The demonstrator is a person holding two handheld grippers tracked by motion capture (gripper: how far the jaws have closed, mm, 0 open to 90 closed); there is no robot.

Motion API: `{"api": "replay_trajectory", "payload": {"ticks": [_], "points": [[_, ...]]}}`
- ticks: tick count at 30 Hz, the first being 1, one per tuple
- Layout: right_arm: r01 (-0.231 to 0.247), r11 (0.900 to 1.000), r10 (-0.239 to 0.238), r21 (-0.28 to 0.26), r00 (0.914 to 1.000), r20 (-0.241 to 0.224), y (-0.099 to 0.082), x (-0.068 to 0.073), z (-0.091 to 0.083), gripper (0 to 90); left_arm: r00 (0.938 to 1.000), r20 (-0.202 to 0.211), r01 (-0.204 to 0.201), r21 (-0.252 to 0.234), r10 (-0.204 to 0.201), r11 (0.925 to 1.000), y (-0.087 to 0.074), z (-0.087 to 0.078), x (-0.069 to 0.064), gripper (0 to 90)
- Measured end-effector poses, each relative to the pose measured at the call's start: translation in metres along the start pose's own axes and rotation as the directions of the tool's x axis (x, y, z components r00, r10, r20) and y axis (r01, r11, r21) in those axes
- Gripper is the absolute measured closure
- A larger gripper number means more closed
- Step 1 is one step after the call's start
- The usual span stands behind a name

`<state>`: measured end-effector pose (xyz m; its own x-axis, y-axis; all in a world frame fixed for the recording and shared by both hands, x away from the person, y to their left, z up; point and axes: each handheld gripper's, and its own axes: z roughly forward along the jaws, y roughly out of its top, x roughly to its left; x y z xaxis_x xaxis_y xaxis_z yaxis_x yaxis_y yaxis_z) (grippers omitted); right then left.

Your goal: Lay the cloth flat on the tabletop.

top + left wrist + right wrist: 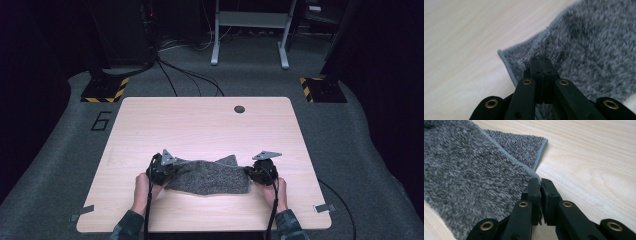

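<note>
Two grippers pinch one grey fleecy towel point(210, 176) lying folded near the front of the wooden tabletop point(200, 120). Left gripper point(540, 60) clamps a stitched corner; right gripper point(540, 182) clamps the opposite hemmed edge.

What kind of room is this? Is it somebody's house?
Probably not a house. It looks like a lab or studio for recording handwork: a bare wooden table stands on grey carpet with dark surroundings, cables run across the floor, and stand bases carry yellow-black warning stripes.
</note>
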<state>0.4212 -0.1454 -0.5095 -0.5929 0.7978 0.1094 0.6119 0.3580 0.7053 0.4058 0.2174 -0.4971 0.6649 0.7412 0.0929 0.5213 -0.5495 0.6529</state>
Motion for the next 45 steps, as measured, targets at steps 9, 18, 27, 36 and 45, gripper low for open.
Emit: {"api": "replay_trajectory", "payload": {"ticks": [9, 18, 27, 36, 45], "points": [[0.005, 0.9999, -0.005, 0.010, 1.0000, 0.008, 0.002, 0.003, 0.003, 81.6, 0.9974, -0.040, 0.060, 0.013, -0.059, 0.9981, 0.002, 0.014, 0.011, 50.5], [0.012, 0.9995, -0.012, 0.028, 0.9999, 0.005, 0.002, 0.004, 0.005, 80.2, 0.9993, -0.024, -0.030, 0.019, 0.030, 0.9994, 0.009, 0.020, 0.005, 74.8], [0.007, 0.9999, -0.007, 0.008, 1.0000, -0.002, 0.000, 0.006, -0.001, 87.3, 0.9994, -0.032, -0.010, 0.010, 0.010, 0.9999, 0.009, 0.011, 0.004, 86.4], [0.010, 0.9983, -0.011, -0.057, 0.9998, -0.018, 0.002, 0.013, -0.033, 87.8, 0.9999, -0.008, 0.014, -0.042, -0.014, 0.9990, 0.002, -0.020, -0.003, 86.7], [0.027, 0.9996, -0.027, -0.002, 0.9991, -0.033, -0.006, 0.017, -0.035, 88.5, 0.9997, 0.017, 0.019, 0.000, -0.019, 0.9998, -0.001, -0.013, 0.002, 87.7]]}}
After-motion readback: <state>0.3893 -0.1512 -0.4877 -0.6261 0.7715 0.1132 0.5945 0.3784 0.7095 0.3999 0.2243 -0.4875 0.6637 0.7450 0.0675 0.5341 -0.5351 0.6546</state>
